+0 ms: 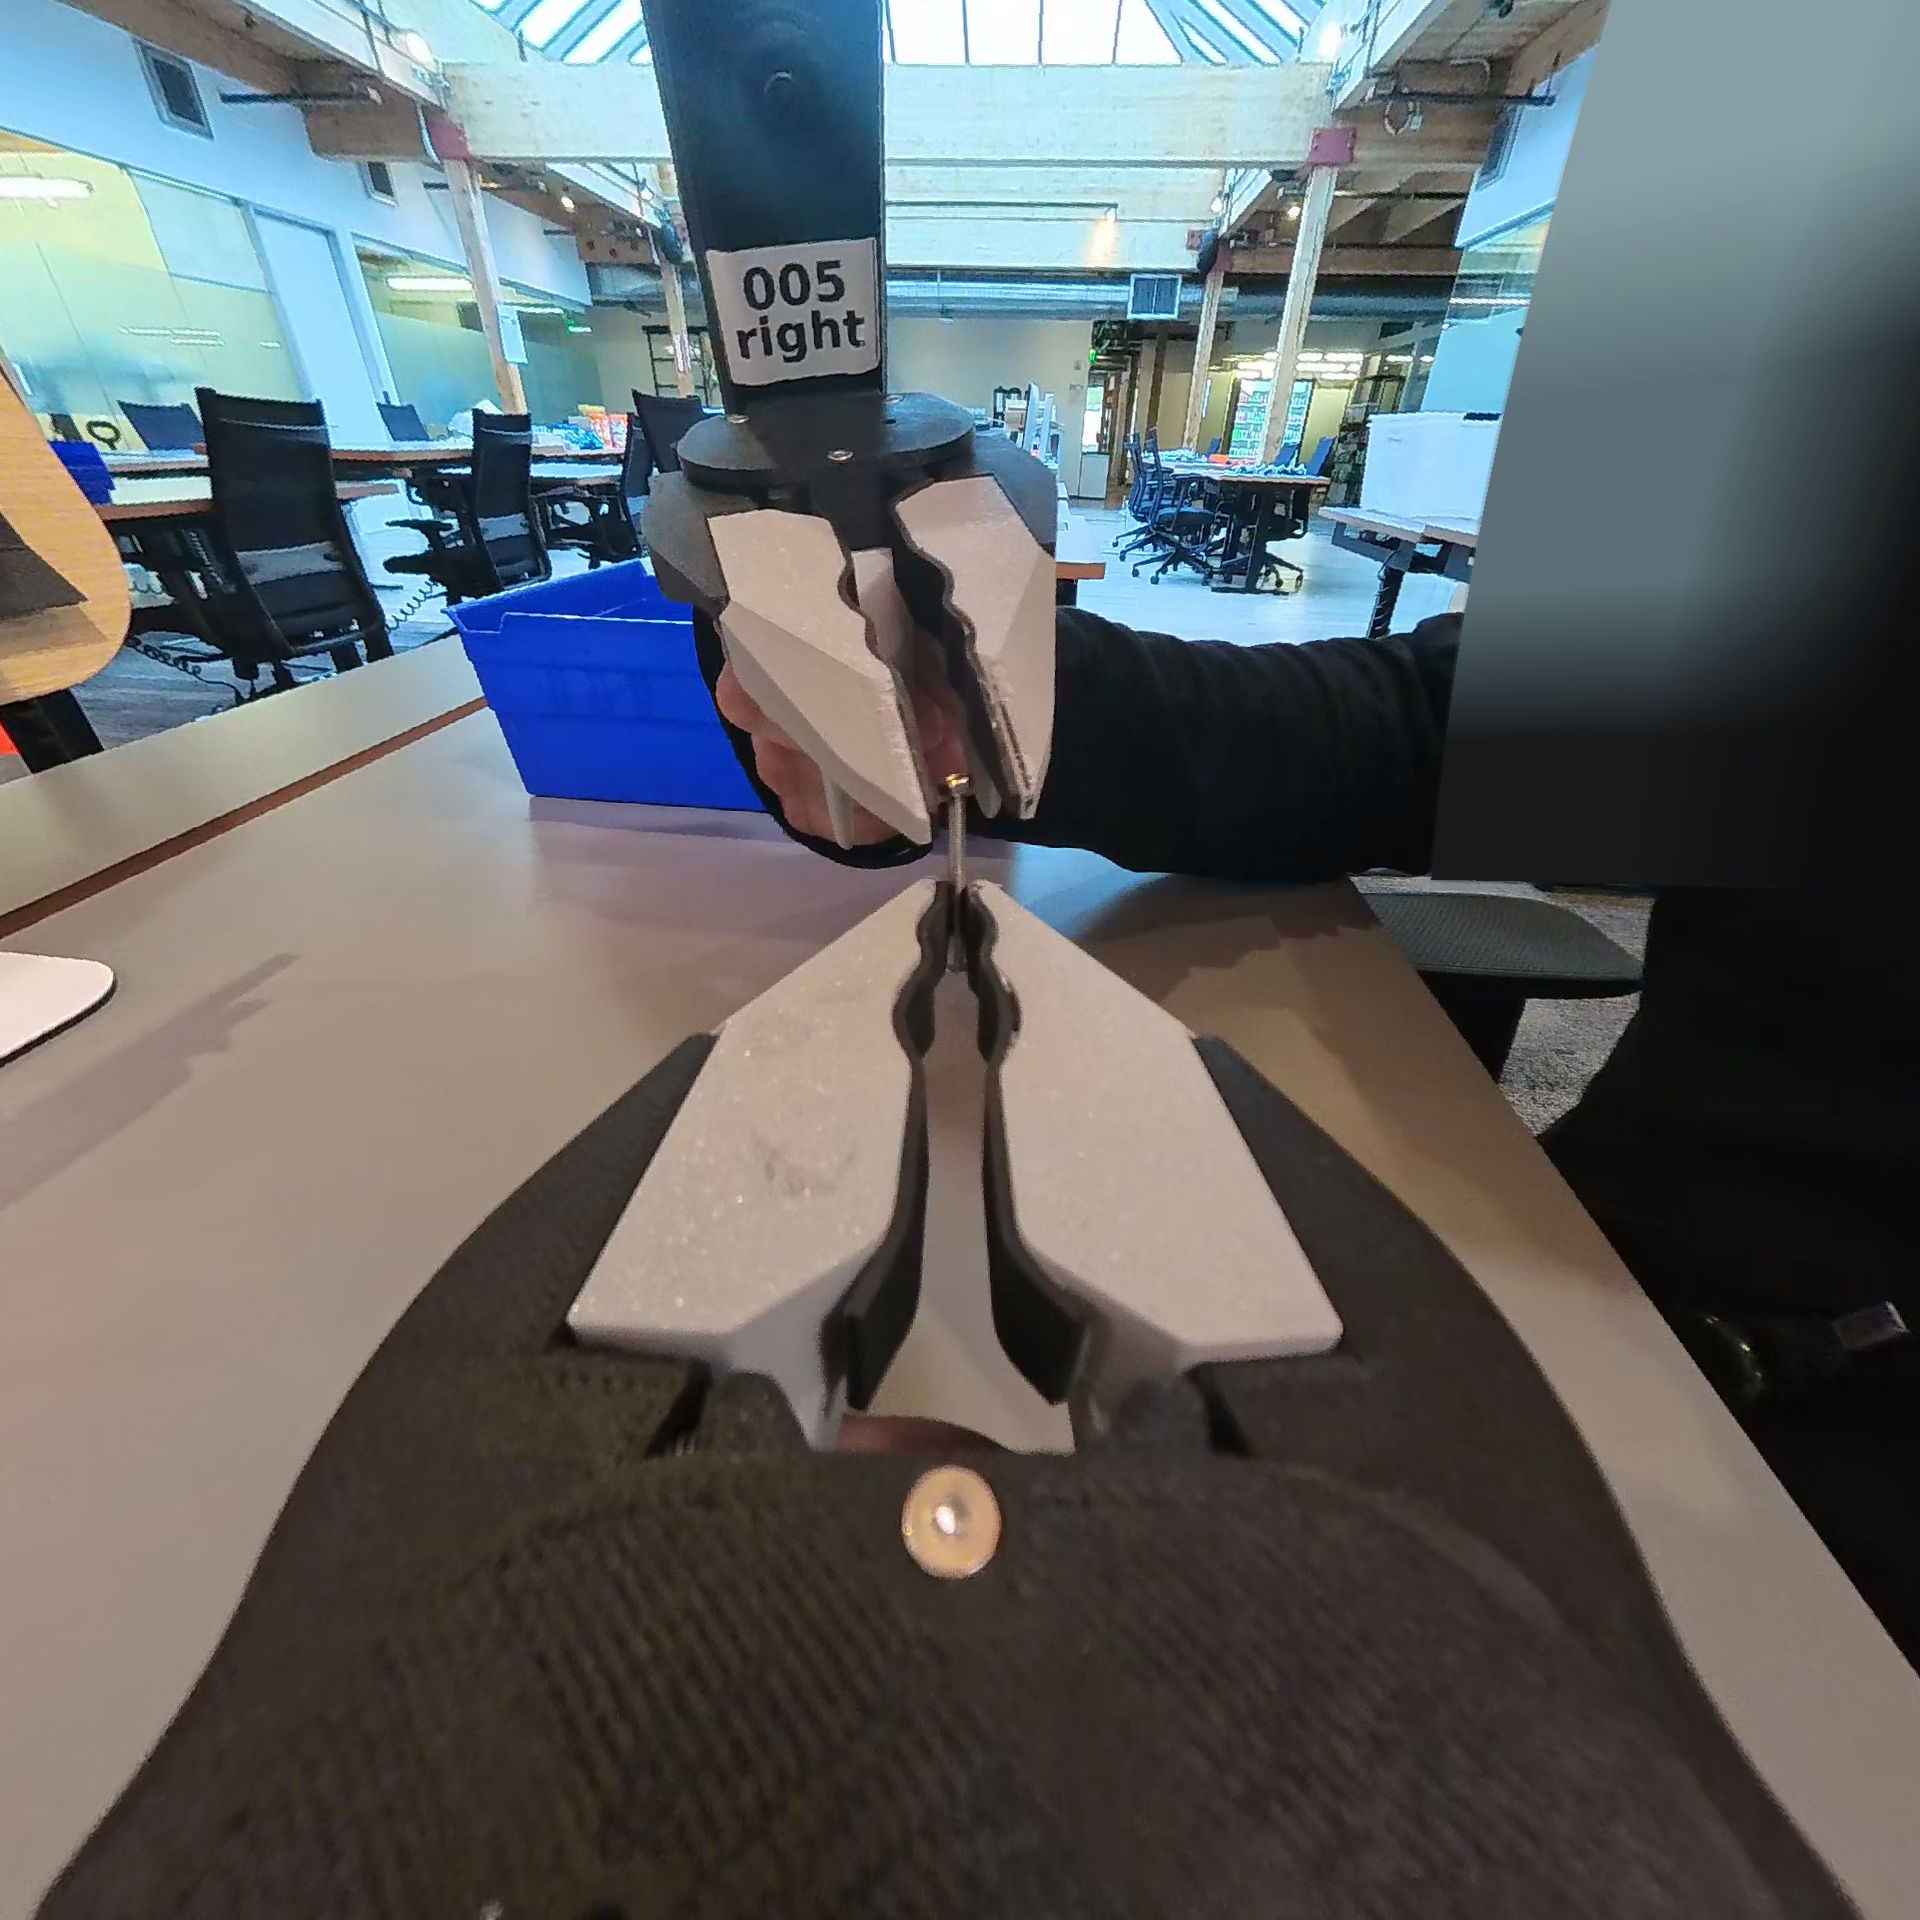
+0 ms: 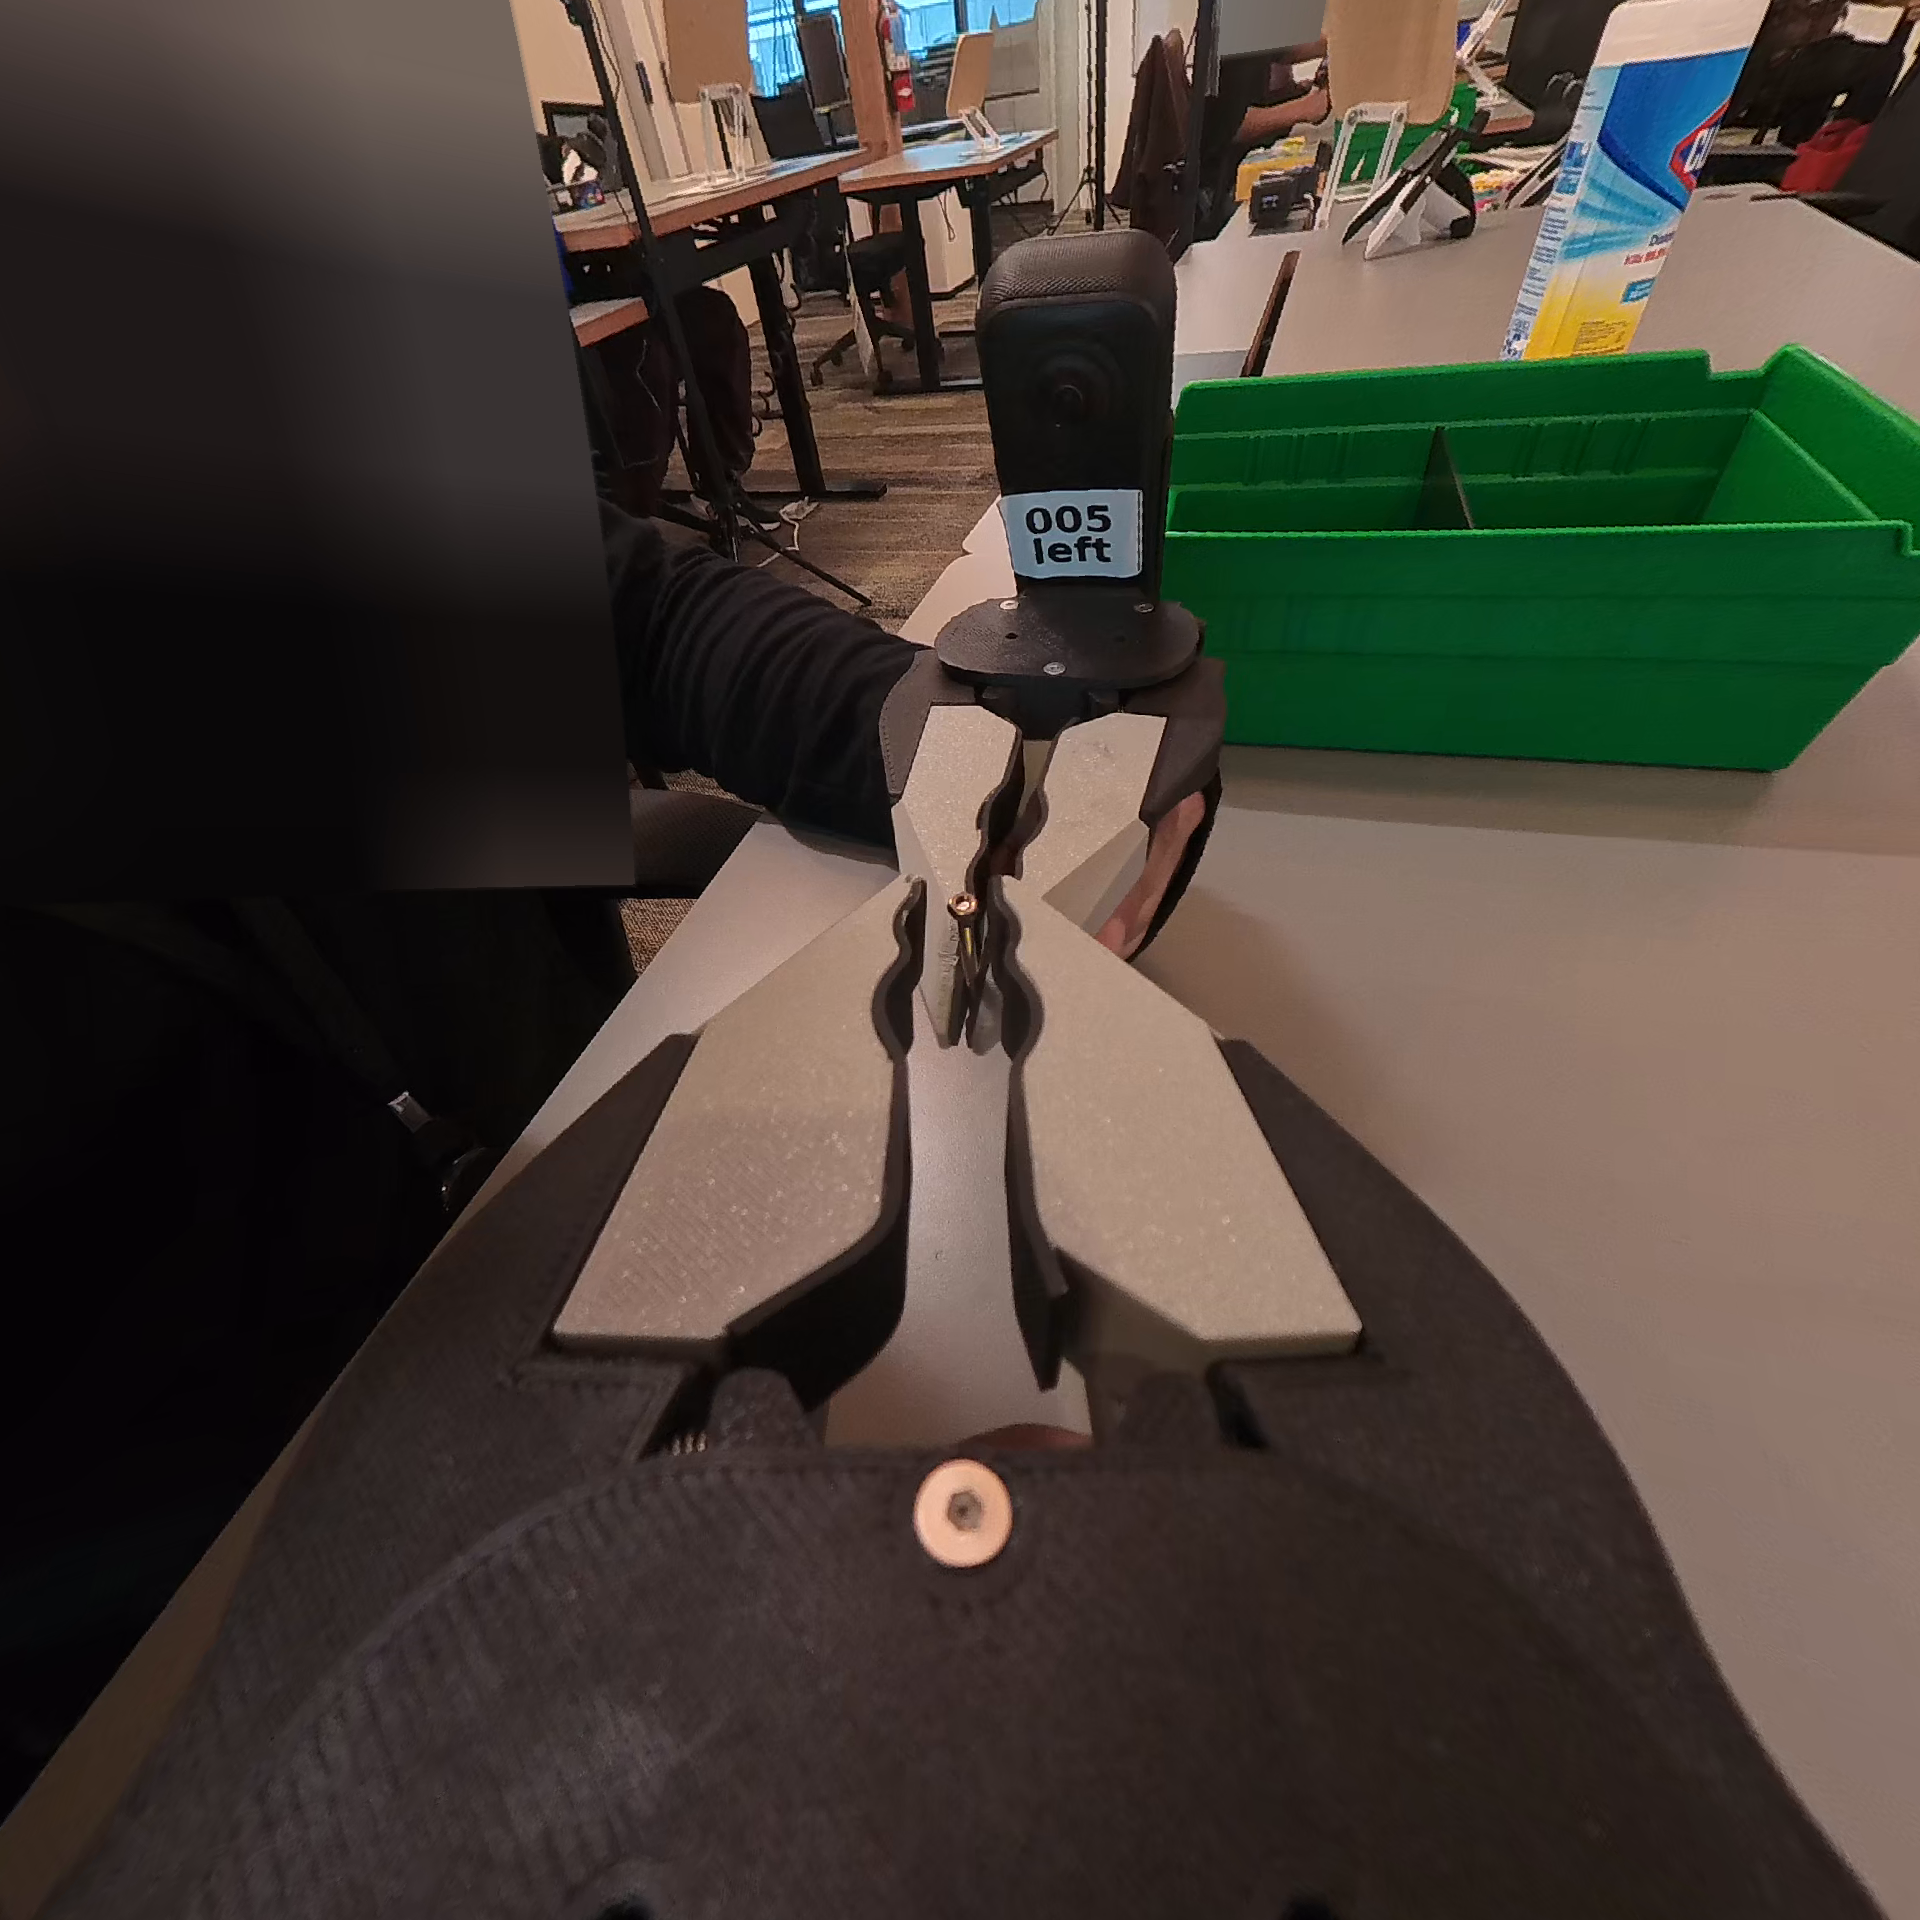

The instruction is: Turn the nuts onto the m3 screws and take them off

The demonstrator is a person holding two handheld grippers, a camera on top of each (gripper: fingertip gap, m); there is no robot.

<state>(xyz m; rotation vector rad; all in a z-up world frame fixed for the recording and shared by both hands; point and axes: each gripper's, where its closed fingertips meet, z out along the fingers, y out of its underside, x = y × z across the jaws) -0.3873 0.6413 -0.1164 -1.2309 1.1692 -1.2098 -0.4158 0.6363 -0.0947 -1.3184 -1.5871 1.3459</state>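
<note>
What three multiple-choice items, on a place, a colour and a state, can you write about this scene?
1. Where does the blue bin stand?
A. on the table, behind the right gripper
B. on the floor
C. on a chair

2. What colour is the divided bin in the right wrist view?
A. red
B. green
C. yellow

3. How are the left gripper jaws?
A. wide open
B. shut on the screw
C. out of view

Key: A, it rests on the tabletop; B, its walls are green; B, the tips pinch the shaft.

Grey table (image 2: 1558, 1039) carries 1 green bin (image 2: 1538, 644), 1 blue bin (image 1: 603, 675).
</note>
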